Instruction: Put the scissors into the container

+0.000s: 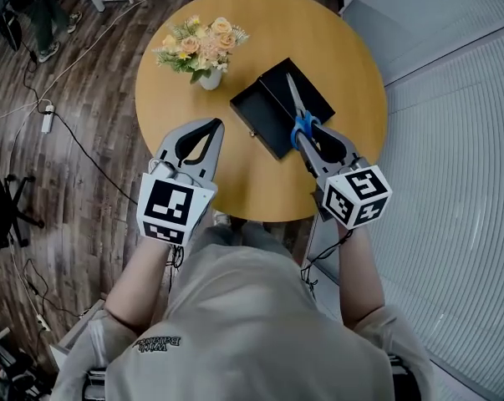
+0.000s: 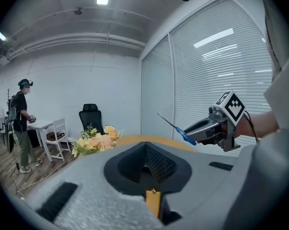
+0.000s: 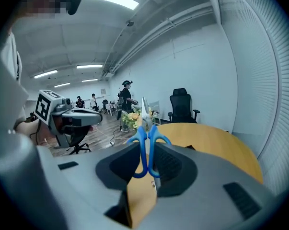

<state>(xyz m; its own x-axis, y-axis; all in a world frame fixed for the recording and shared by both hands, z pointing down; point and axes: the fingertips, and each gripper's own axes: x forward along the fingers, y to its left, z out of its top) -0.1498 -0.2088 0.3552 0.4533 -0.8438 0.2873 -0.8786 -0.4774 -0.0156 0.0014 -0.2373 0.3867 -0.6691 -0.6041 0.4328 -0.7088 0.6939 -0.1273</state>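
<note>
The scissors (image 1: 299,115) have blue handles and steel blades. My right gripper (image 1: 304,139) is shut on their handles, with the blades pointing away over the black rectangular container (image 1: 272,105) on the round wooden table (image 1: 335,57). In the right gripper view the blue handles (image 3: 146,147) stand upright between the jaws. The left gripper view shows the scissors (image 2: 180,130) held up in the air at its right. My left gripper (image 1: 210,126) hovers over the table's near left part, its jaws shut with nothing between them.
A white vase of peach and yellow flowers (image 1: 201,47) stands on the table's left side, near the container. White window blinds (image 1: 452,182) line the right. A person (image 2: 20,123) stands by a white desk far off. An office chair (image 3: 181,107) stands beyond the table.
</note>
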